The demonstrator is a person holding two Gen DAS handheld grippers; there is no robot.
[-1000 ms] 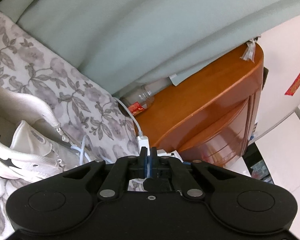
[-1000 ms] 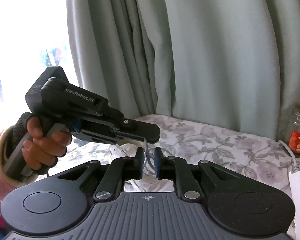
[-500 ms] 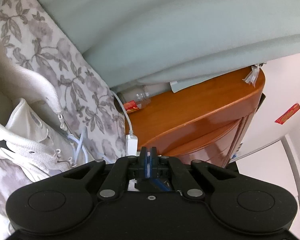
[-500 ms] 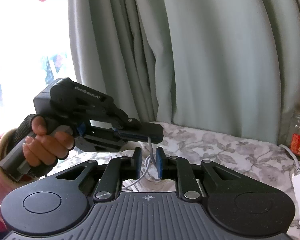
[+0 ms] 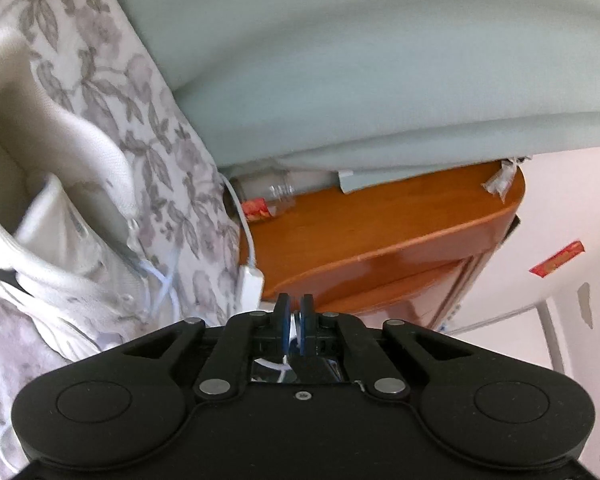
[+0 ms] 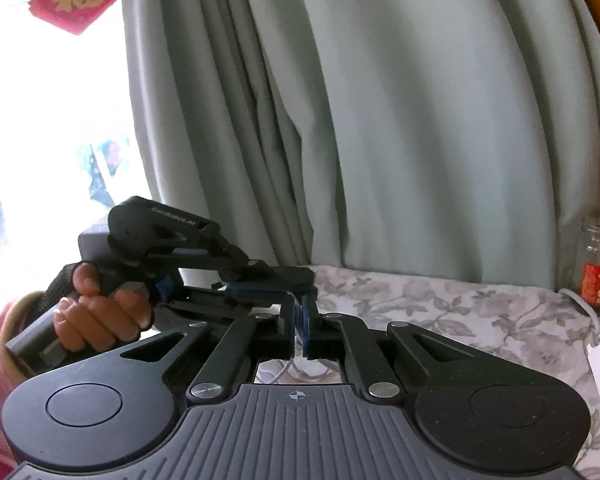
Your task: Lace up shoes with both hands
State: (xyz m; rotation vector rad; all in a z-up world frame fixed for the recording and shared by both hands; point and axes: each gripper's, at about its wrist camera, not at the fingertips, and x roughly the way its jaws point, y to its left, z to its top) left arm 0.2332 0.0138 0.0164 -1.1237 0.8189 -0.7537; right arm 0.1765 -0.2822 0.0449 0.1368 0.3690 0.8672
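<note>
— Between the pads of the right gripper [image 6: 299,330], what is pinched?

— A pale lace [image 6: 297,336] is nipped there; the jaws have just been closing and are now pressed together on it. The left gripper [image 6: 306,306] is seen just beyond, touching or nearly so, gripped by a hand [image 6: 96,312] in a pink sleeve.

— And the left gripper [image 5: 295,322], from its own camera?

— Its jaws are pressed together too, with a thin white strand [image 5: 294,326] seen between the pads; the same lace is judged to be held.

— Where is the shoe [image 5: 60,248] placed?

— It is laid on the flowered cloth [image 5: 160,140], toward the edge nearest the wooden cabinet [image 5: 380,232], with loose lace [image 5: 164,280] trailing from its eyelets.

— How far is the lacing judged to be?

— Partly done: some eyelets appear threaded, but how many cannot be told. Pulling through and tightening are judged to be left.
</note>
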